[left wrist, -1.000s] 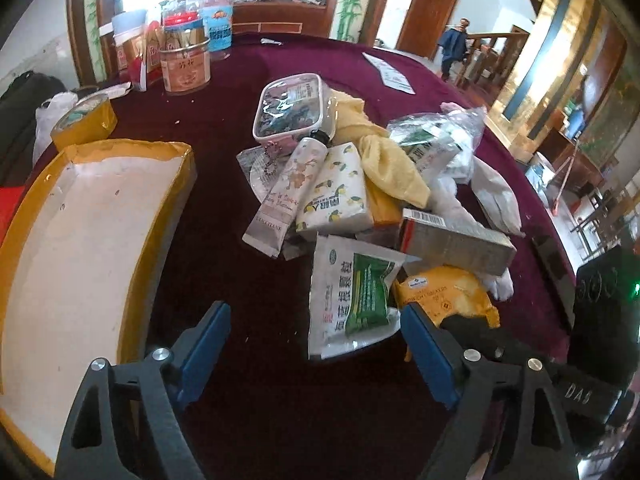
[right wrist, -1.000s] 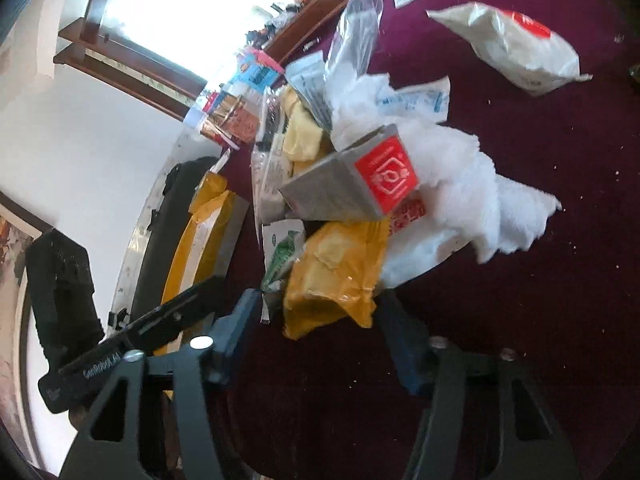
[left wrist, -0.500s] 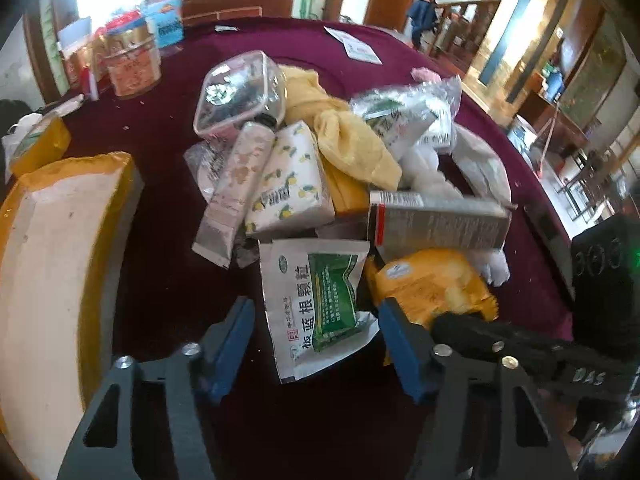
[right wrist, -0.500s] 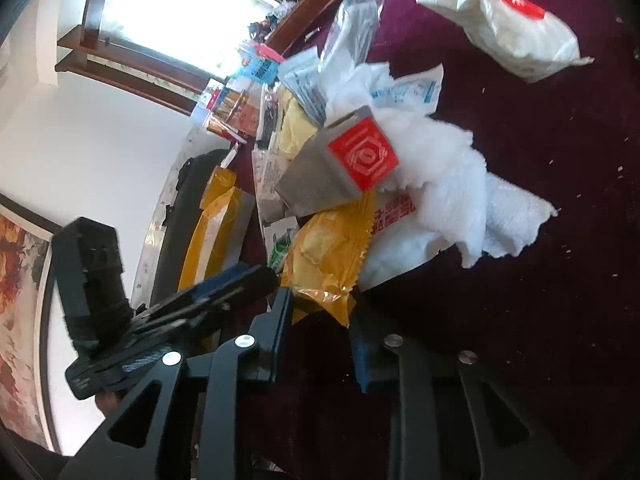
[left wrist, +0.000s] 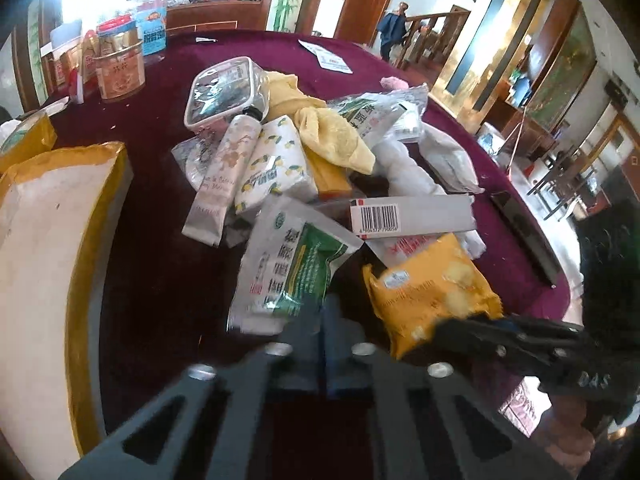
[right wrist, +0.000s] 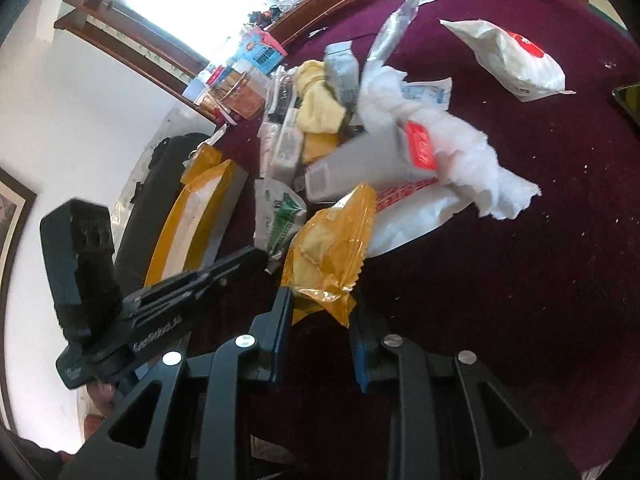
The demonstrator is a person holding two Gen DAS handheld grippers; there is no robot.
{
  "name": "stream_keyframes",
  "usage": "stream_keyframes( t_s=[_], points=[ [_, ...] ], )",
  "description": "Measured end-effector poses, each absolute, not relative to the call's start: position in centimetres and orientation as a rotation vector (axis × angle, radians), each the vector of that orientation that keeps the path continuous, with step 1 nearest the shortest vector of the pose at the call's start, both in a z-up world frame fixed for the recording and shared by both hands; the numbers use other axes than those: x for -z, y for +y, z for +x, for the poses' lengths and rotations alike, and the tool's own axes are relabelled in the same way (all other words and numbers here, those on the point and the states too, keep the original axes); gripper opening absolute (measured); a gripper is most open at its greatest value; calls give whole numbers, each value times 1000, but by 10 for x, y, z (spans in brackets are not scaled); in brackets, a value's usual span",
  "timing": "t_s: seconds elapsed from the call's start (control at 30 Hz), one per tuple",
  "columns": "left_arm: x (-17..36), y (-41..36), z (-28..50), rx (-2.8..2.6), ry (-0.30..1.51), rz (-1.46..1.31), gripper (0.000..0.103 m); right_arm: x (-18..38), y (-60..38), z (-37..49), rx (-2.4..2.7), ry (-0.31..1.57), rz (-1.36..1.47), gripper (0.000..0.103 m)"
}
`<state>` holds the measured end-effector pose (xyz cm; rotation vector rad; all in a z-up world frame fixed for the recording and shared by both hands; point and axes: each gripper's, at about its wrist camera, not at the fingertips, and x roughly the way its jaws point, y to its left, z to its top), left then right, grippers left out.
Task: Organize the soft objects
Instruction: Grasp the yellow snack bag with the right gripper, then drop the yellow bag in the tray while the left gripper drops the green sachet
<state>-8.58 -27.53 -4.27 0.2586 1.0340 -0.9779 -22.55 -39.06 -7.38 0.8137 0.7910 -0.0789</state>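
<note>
The left gripper (left wrist: 320, 316) has just closed: its fingers are clenched together at the near corner of the white-and-green sachet (left wrist: 288, 276), though blur hides whether the edge is pinched. The right gripper (right wrist: 322, 320) has just narrowed, and its fingers grasp the crimped near end of the yellow snack packet (right wrist: 328, 256), which lies between them on the maroon bench (right wrist: 520, 280). Directly beyond the packet lie a grey carton (right wrist: 360, 164) and white cotton wadding (right wrist: 472, 160). Beyond the left fingers sits the heap, with a yellow cloth (left wrist: 320, 128). To their left stands a yellow-edged box (left wrist: 44, 240).
</note>
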Motion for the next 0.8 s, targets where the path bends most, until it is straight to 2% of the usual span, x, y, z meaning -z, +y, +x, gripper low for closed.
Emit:
stream_keyframes(
  t_s=[0.27,0.33,0.4,0.43,0.57,0.63,0.73,0.77,0.8],
  points=[
    [46,-243,-93,977,1044,156,0,70,-367,-238,92,758,798,26],
    [43,-237,-95,945,1005,181,13,62,-359,-246,124,723,772,26],
    [39,-228,-98,965,985,153,66,57,-353,-250,157,703,755,26],
    [39,-228,-95,972,990,143,70,56,-352,-253,168,701,756,26],
    [33,-224,-86,992,959,77,74,52,-351,-256,194,716,738,26],
    [37,-234,-71,972,1030,60,74,52,-349,-254,187,722,726,26],
    [36,-245,-55,946,1042,28,74,55,-343,-253,189,720,706,26],
    [37,-250,-50,929,1053,25,70,57,-341,-253,191,720,702,26],
    [38,-256,-47,926,1054,35,61,59,-340,-254,197,721,699,26]
  ],
)
